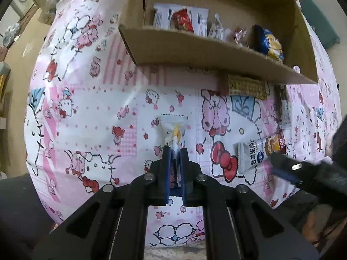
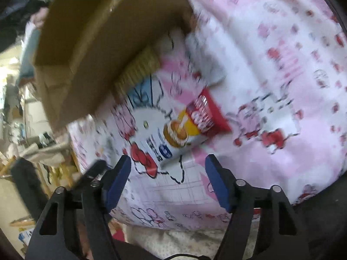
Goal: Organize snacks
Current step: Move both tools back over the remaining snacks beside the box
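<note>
Pink-and-white cartoon-printed cloth [image 1: 91, 99] covers the work surface, and a brown cardboard box [image 1: 195, 49] stands on it toward twelve o'clock in the left wrist view, its near wall low enough to show several wrapped snacks inside, among them a red-and-white packet [image 1: 181, 20] and a dark blue bag [image 1: 270, 43] at about one o'clock. Just in front of the box, partly tucked under its near edge, lies a tan waffle-patterned bar [image 1: 246, 86]. The left gripper [image 1: 175, 151] points steeply down at the cloth with its blue pads pressed together on the near end of a small white sachet [image 1: 174, 127], whose free end stretches away toward twelve o'clock and lies on the cloth. At three o'clock from it sits a white, yellow and red snack packet [image 1: 258, 149], flat on the cloth and apart from the box. The right gripper [image 2: 168, 162] hangs over that same packet [image 2: 184, 127] in its own blurred view, its blue pads standing wide apart on either side of the packet's near white end without pressing on it; nothing is gripped. From the left view one of its dark fingers [image 1: 288, 162] comes in from four o'clock beside the packet. The box fills the ten to twelve o'clock part of the right view.
</note>
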